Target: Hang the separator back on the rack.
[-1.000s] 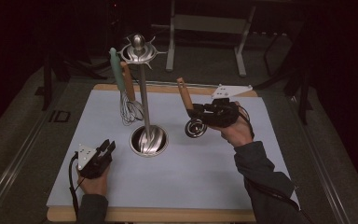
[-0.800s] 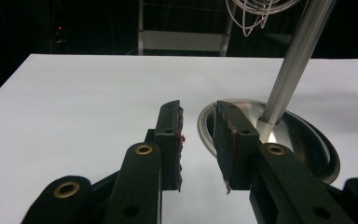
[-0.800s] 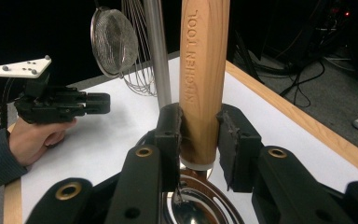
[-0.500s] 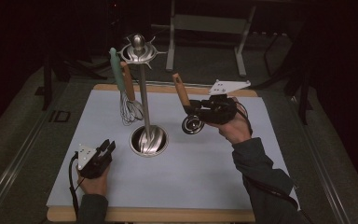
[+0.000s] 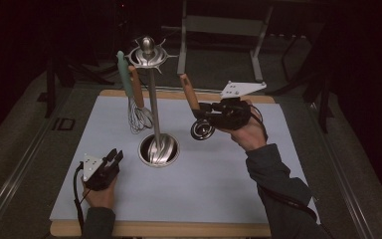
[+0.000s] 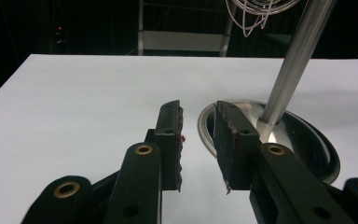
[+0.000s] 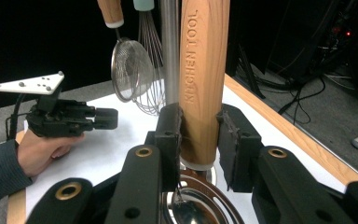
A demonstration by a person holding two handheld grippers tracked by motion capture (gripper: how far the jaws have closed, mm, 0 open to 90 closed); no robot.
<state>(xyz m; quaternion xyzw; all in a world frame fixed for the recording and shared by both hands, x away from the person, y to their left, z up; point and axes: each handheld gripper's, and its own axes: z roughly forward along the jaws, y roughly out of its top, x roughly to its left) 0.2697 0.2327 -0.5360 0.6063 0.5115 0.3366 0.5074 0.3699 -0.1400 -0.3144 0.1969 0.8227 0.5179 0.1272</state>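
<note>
Dark room behind a pale blue mat (image 5: 219, 174) laid on a wood-edged table (image 5: 159, 230); grey floor either side, a metal frame in shadow at the back

Count, left to right in the high view:
- left gripper (image 5: 113, 158), one, resting low on the mat near the front left corner; jaws parted with nothing between them, as the left gripper view (image 6: 198, 140) confirms
- whisk (image 5: 139, 117), one, mint-green handle, hanging from the stand
- small mesh strainer (image 7: 131, 70), one, wooden handle, hanging just beside the whisk
- utensil stand (image 5: 153, 99), one, steel pole upright from a round dished base (image 5: 159, 149), crown of hooks on top
- wooden-handled strainer (image 5: 195, 112), one, held above the mat just right of the stand's base
- right gripper (image 5: 204, 117), one, grey plate on top, pointing left toward the stand

Held strainer: long axis near upright, tilted slightly; handle end up and leaning left, round metal bowl down. Right gripper view: jaws clamped on the lower handle (image 7: 200, 84), stamped KITCHEN TOOL, pads pressing both sides
</note>
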